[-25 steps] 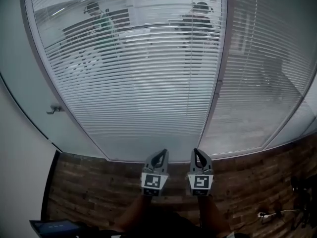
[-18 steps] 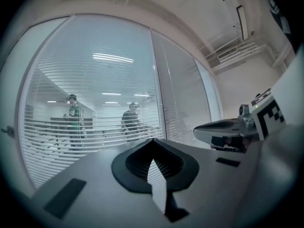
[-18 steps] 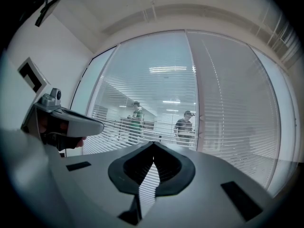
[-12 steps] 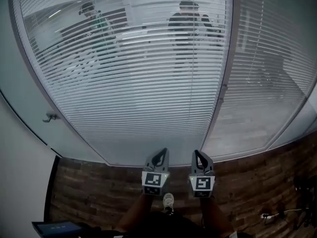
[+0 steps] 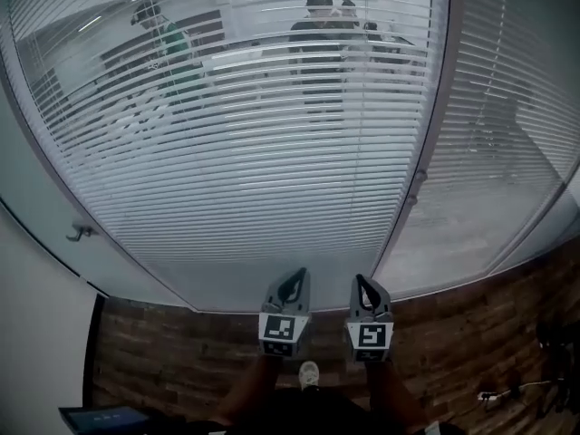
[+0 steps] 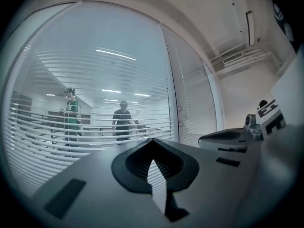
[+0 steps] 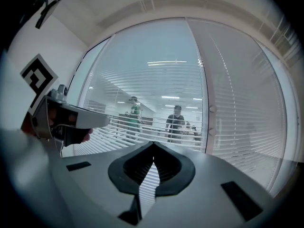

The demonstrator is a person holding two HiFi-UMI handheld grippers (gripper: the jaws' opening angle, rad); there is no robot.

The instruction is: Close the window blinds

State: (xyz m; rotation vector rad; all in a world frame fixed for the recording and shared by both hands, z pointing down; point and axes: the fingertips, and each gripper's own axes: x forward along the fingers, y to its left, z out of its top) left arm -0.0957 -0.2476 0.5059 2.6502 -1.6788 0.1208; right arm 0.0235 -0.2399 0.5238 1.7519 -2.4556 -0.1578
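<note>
Since a second ago the upright post [image 5: 422,166] between the two panes has slid toward the right of the head view, the door handle [image 5: 80,233] has drifted left and lower, and a pale shoe [image 5: 309,374] has come into sight between the forearms.

Nearest, the left claw [image 5: 294,277] and the right claw [image 5: 361,281] sit side by side, both pointing level at the glass. Each is closed tip to tip with nothing in it; its own view shows only slats through the slit below the meeting tips. Neither touches the window.

Below them runs a dark wood plank floor [image 5: 181,352], with what looks like a small blue screen [image 5: 104,417] at the lower left, though it is too cut off to be sure.

Beyond the claws stand the window blinds [image 5: 254,179], hanging behind the glass of the wide left pane. Their slats are turned flat, so the room behind shows through. The blind in the right pane [image 5: 507,107] reads denser, with only dim shapes behind it.

Farthest, past the slats, a person in green [image 5: 172,57] stands at the left and a person in dark clothes [image 5: 317,48] nearer the middle.
</note>
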